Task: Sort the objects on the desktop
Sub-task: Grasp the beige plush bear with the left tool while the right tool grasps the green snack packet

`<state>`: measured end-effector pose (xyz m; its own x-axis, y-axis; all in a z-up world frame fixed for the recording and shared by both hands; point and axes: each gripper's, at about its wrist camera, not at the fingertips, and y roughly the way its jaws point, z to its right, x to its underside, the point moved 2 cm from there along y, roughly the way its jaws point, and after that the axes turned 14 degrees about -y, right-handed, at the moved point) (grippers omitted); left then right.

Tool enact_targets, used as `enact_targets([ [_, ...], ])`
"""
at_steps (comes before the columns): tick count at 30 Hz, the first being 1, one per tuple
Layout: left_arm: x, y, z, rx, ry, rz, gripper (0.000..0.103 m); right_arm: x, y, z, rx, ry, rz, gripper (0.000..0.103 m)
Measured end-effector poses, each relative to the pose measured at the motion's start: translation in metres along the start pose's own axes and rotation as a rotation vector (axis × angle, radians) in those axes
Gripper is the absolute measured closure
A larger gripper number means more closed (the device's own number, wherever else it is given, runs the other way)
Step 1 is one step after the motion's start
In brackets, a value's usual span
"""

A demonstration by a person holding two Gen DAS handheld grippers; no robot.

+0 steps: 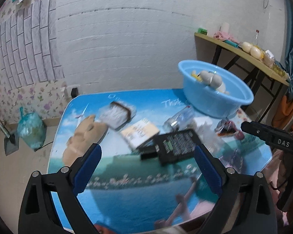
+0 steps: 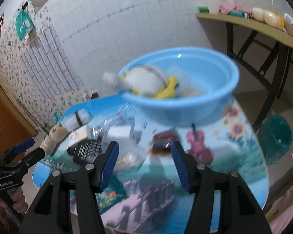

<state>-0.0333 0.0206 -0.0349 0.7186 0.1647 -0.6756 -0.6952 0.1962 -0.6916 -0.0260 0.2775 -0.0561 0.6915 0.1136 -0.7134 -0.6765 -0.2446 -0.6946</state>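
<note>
Blue plastic basin (image 1: 214, 97) upright at far right of desk, holding a white plush toy (image 1: 213, 80) and yellow item (image 2: 166, 91). Loose on desk: black flat pack (image 1: 175, 146), tan plush bear (image 1: 84, 134), clear wrapped packet (image 1: 117, 115), beige box (image 1: 140, 132), lying clear bottle (image 1: 179, 119), red wrapper (image 1: 228, 128).

Light: you have even, cool indoor light, soft shadows, no harsh glare | Blur: your table (image 1: 127, 175) clutter and blue basin (image 2: 185, 105) smear with motion | Edges: strong fisheye bending, dark corner vignette | Sharpest: your near black frames.
</note>
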Motion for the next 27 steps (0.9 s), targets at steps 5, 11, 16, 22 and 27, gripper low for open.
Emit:
enact_targets([
  [5,0.011,0.003,-0.022,-0.038,-0.040,-0.035,0.007,0.019,0.002,-0.019,-0.022,-0.009,-0.054,0.047],
  [11,0.025,0.010,-0.039,-0.079,-0.058,-0.080,0.007,0.043,0.012,-0.046,-0.035,-0.036,-0.132,0.047],
  [16,0.033,0.008,-0.052,-0.099,-0.063,-0.084,0.007,0.048,0.019,-0.071,-0.064,-0.091,-0.162,0.047],
  [22,0.032,0.006,-0.069,-0.128,-0.077,-0.083,0.007,0.054,0.033,-0.086,-0.060,-0.119,-0.202,0.047],
  [27,0.029,0.006,-0.081,-0.137,-0.100,-0.074,0.007,0.056,0.035,-0.075,0.035,-0.129,-0.203,0.034],
])
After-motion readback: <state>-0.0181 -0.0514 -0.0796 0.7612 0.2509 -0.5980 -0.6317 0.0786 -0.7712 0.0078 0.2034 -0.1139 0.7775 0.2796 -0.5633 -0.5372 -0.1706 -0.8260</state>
